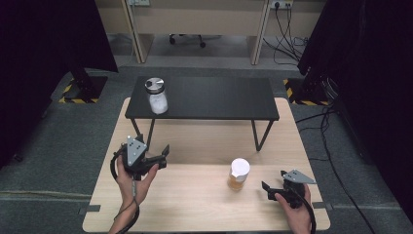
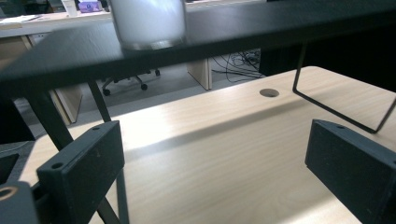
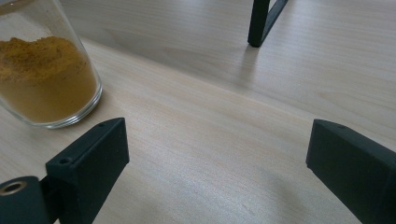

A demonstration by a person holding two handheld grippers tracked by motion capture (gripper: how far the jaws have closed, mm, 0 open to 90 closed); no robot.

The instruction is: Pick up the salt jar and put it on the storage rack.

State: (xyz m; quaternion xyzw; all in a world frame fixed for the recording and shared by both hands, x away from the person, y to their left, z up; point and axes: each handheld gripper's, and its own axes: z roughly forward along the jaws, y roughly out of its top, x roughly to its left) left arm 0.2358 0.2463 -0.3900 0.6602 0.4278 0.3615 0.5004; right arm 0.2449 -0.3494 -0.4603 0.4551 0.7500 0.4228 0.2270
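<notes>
Left tool (image 1: pixel 165 155) hangs with its jaws wide apart and nothing between them, low over the table (image 1: pixel 195 204), pointing toward the black shelf (image 1: pixel 214 97). I read the right tool (image 1: pixel 266 189) the same way: jaws spread, empty, resting near the table's right edge and aimed at the spice jar (image 1: pixel 238 174).

As I judge it, half the job is done. The white jar (image 1: pixel 157 95) with the metal lid already stands on the shelf, near its left front corner. The spice jar, white-capped and holding orange powder, stands on the table below, between my two tools and nearer the right one. I take it that this jar goes up next, so a grasp, a lift and a placing are left.

From the high view I get both jars, both tools and the whole layout. Looking along the left tool, I see the shelf from below its edge, with the white jar's base (image 2: pixel 147 23) sitting just inside the rim. Along the right tool, I see the spice jar (image 3: pixel 44 79) up close, off to the left of the jaws and not between them.
</notes>
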